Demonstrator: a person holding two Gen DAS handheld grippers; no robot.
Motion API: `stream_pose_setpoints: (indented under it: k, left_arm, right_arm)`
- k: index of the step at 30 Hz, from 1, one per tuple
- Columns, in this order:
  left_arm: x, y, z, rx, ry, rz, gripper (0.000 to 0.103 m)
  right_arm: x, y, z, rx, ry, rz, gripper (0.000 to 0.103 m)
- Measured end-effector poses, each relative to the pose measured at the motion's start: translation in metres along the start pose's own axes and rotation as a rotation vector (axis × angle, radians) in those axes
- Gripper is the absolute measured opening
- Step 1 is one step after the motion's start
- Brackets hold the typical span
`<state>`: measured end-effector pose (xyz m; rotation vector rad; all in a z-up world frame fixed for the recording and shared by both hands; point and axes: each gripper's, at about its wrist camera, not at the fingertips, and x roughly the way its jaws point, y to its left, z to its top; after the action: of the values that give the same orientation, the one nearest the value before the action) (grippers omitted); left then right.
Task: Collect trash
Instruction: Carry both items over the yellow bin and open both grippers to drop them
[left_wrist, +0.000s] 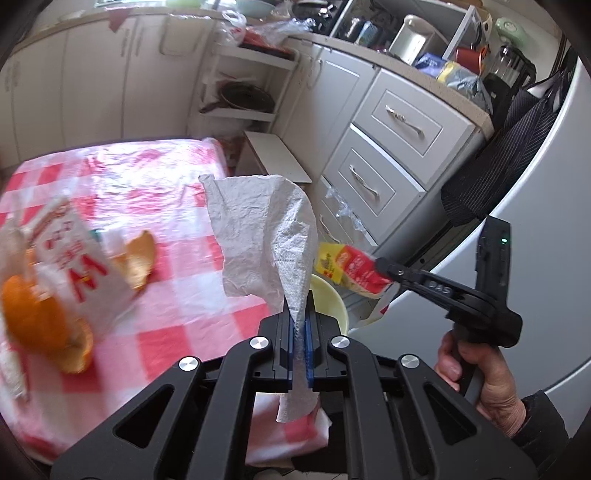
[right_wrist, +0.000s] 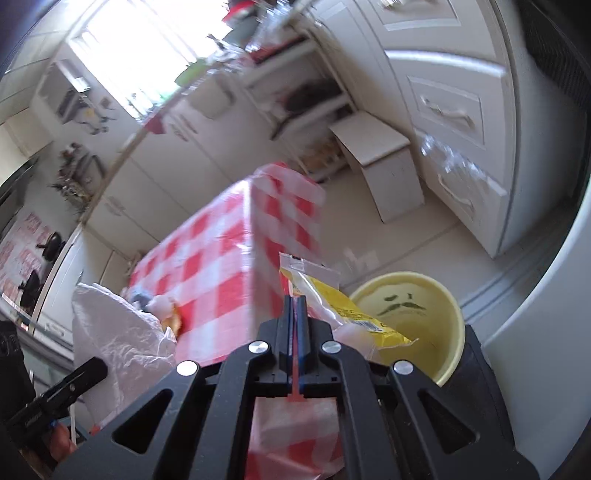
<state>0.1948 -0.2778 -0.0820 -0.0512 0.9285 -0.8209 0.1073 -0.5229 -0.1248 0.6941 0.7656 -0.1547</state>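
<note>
Left gripper, jaws pinching a white paper towel; right gripper, jaws pinching a yellow wrapper above the yellow bin; orange peels remain on the bench, uncollected

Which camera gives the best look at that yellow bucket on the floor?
The right wrist view. There the yellow bucket shows its open mouth, its inside and a moustache drawing, with only the yellow wrapper in the right gripper overlapping it. In the left wrist view only a sliver of its rim shows behind the paper towel.
</note>
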Motion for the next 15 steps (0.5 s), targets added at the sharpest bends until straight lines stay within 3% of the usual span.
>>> stream_pose_setpoints:
  k: [6, 15]
  left_arm:
    - [0.089, -0.013, 0.015, -0.042, 0.079, -0.015, 0.005]
    - [0.163, -0.052, 0.016, -0.035, 0.153, -0.007, 0.005]
  right_arm:
    - [0.055, -0.046, 0.012, 0.092, 0.11, -0.054, 0.002]
    - [0.071, -0.101, 0.012, 0.287, 0.176, -0.042, 0.004]
